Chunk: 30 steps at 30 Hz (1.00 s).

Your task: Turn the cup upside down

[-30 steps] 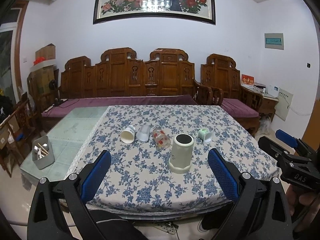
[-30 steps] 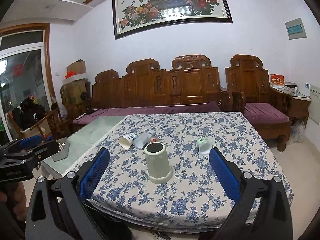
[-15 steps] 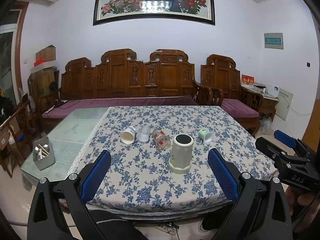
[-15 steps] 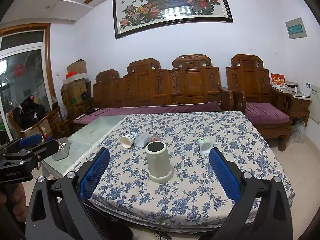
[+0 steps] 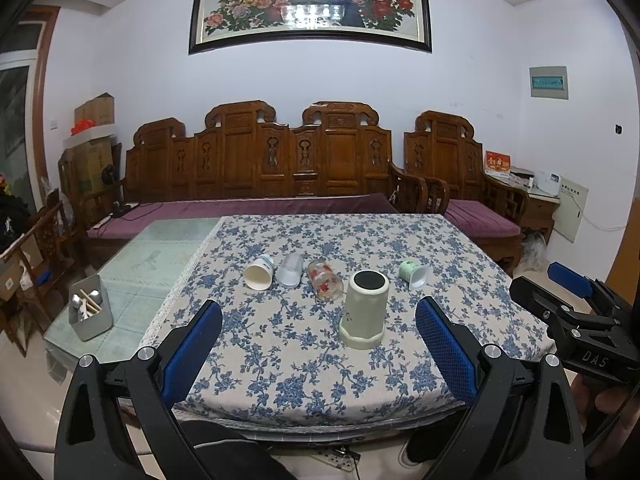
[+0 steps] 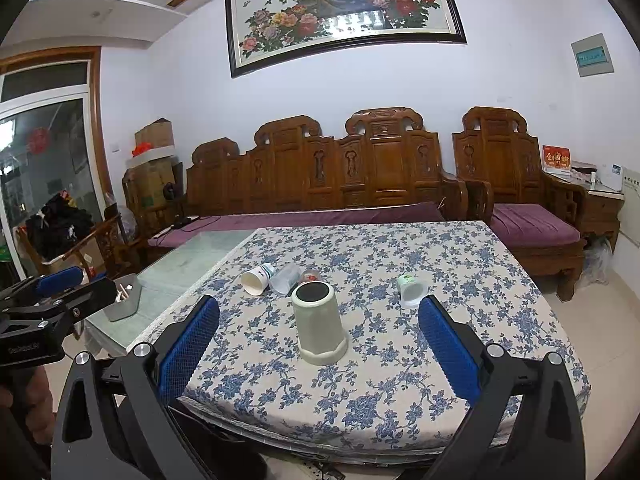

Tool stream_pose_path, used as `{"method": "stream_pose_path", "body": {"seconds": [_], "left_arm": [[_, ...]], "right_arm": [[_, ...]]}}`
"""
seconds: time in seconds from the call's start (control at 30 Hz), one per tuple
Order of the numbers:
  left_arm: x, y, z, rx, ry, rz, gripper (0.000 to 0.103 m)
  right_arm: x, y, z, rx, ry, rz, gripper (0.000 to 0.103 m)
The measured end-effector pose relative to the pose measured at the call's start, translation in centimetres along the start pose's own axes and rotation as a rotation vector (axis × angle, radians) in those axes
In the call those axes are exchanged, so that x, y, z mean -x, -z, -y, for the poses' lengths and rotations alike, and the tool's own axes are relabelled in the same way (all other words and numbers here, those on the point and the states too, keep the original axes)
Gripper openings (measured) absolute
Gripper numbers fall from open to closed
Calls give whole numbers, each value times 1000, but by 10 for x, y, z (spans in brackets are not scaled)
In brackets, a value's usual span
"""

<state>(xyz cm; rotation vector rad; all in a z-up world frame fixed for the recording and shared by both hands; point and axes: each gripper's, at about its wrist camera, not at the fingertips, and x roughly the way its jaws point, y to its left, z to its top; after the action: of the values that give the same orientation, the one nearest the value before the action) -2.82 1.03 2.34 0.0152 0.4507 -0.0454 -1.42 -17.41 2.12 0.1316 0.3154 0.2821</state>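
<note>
A tall pale green cup [image 5: 365,309] stands upside down on the floral tablecloth, wide rim down; it also shows in the right wrist view [image 6: 320,322]. Behind it several cups lie on their sides: a white paper cup [image 5: 259,277], a clear plastic cup [image 5: 290,269], a glass with red flowers [image 5: 325,285] and a small green-white cup [image 5: 414,274]. My left gripper [image 5: 318,344] is open and empty, held back from the table's front edge. My right gripper [image 6: 318,344] is open and empty too, also short of the table.
The table [image 5: 280,372] carries a blue floral cloth; its left part is bare glass [image 5: 152,248]. A metal box of utensils [image 5: 90,314] sits at the glass's near left corner. Wooden benches [image 5: 280,168] stand behind. The right gripper shows at the left view's right edge [image 5: 576,320].
Both views have shifted only slightly; the grippers stay open and back from the table. The cups have not moved.
</note>
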Motion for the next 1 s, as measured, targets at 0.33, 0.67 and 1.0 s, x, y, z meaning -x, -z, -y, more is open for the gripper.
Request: {"method": "stream_pose_path", "body": {"seconds": [0.33, 0.67, 1.0], "left_arm": [[2, -1, 0, -1, -6, 2, 94], [3, -1, 0, -1, -10, 5, 94], [3, -2, 0, -4, -12, 7, 94]], "right_arm": [[0, 0, 0, 0, 1, 0, 100], [0, 0, 0, 0, 1, 0, 100], [0, 0, 1, -1, 0, 0, 100]]}}
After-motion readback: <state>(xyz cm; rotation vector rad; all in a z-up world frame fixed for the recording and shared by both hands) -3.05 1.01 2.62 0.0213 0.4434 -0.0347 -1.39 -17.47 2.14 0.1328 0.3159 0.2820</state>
